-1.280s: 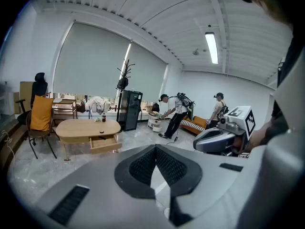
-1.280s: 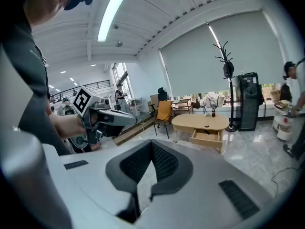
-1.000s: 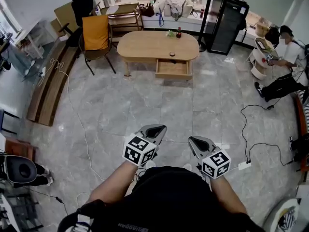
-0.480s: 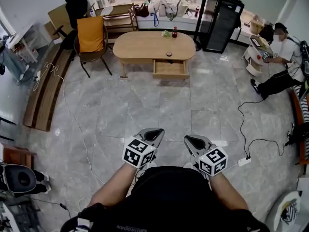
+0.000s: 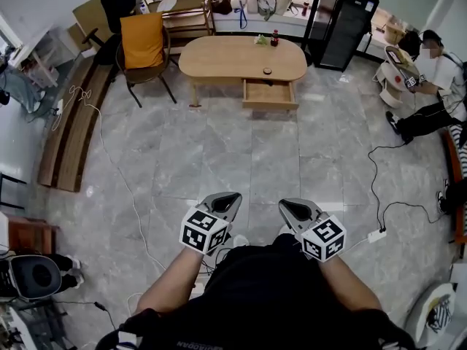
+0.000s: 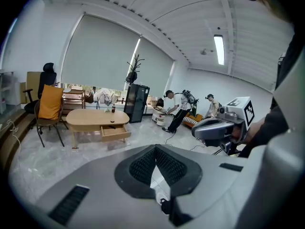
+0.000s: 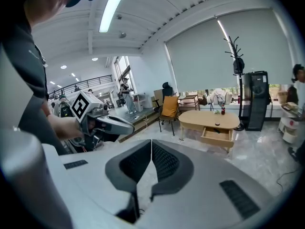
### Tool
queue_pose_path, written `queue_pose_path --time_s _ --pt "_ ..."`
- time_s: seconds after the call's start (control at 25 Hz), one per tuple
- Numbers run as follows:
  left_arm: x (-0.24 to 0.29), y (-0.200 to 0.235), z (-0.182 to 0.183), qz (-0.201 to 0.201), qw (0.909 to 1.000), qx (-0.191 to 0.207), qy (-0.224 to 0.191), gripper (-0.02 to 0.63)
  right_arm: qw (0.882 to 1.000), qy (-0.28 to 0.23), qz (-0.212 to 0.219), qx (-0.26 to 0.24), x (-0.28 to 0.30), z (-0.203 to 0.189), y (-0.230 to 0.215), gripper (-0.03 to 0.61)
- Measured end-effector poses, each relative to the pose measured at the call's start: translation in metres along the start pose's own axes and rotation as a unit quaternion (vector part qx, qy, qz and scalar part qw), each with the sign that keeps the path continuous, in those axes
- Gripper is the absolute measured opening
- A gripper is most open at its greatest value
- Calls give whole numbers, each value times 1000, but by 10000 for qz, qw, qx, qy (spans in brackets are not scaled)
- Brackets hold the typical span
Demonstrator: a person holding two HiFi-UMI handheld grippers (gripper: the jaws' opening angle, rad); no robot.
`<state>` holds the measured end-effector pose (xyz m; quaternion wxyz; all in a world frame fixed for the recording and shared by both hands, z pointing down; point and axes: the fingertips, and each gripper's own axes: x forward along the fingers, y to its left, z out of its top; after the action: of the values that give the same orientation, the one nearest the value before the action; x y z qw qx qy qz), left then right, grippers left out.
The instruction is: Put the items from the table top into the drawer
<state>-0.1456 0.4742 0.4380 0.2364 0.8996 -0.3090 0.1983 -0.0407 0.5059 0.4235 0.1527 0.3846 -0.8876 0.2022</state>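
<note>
The oval wooden table (image 5: 219,58) stands far across the room, its drawer (image 5: 270,93) pulled open toward me. On the top are a dark bottle (image 5: 274,39), a green item (image 5: 259,40) and a small round object (image 5: 267,70). My left gripper (image 5: 232,196) and right gripper (image 5: 287,204) are held side by side close to my body, far from the table, both shut on nothing. The left gripper view shows the table (image 6: 93,118) and drawer (image 6: 116,132) beyond the closed jaws. In the right gripper view the table (image 7: 209,119) and drawer (image 7: 217,136) are also distant.
A chair with an orange cushion (image 5: 144,46) sits left of the table and a black cabinet (image 5: 340,20) to its right. A seated person (image 5: 432,86) is at the far right. Cables (image 5: 387,195) and a power strip (image 5: 377,235) lie on the tiled floor; wooden benches (image 5: 69,130) line the left.
The head view has swayed slightly, with the table a little higher in frame. Both grippers stay shut, side by side in front of my body.
</note>
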Motion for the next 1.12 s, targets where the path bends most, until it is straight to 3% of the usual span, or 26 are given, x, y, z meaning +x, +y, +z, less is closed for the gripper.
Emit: queue_pose_path --time_s 0.28,0.48,0.68,1.12 --pt "-1 22 11 86 9998 -118 -152 5 9998 -17 162 -120 33 21 -4 5" --pt "15 40 29 238 9996 -110 -99 5 9994 -91 318 -120 55 40 -30 5" --pt "45 68 56 380 9993 -40 -29 5 9989 -302 365 -32 82 65 -78 5" --pt "169 96 166 376 9991 207 -14 5 9985 -438 319 -25 99 125 -225 5"
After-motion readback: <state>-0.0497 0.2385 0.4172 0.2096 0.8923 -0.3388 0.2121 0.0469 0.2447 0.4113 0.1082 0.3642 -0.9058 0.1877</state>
